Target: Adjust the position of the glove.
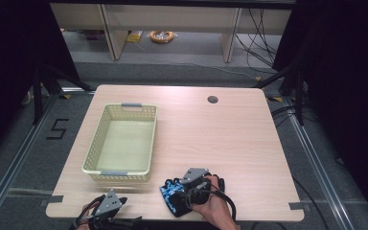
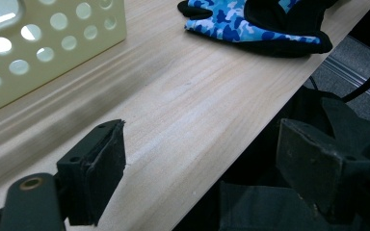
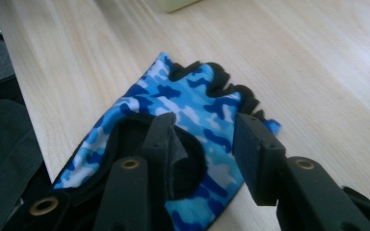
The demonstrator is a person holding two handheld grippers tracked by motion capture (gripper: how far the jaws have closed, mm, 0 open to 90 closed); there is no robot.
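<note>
**Camouflage glove under the right gripper at the table's near edge**

A fingerless glove in blue camouflage with black trim is seen lying flat on the wooden table, close to the near edge and right of centre in the high view. Its short finger ends are turned away from the person, its black cuff toward the edge. The right gripper is held low over the cuff end, gripped by the person's right hand. Its jaws are parted, with the camouflage fabric visible in the gap between them; one jaw is set at the black cuff opening, though whether it touches the cloth cannot be told, and no pinch on the cloth is seen. The left gripper is held at the near left corner of the table, its jaws spread wide with nothing between them, one over the wood and one past the edge. A cream perforated basket with grey handles is placed on the left half of the table, well apart from the glove, with nothing visible inside.
</note>
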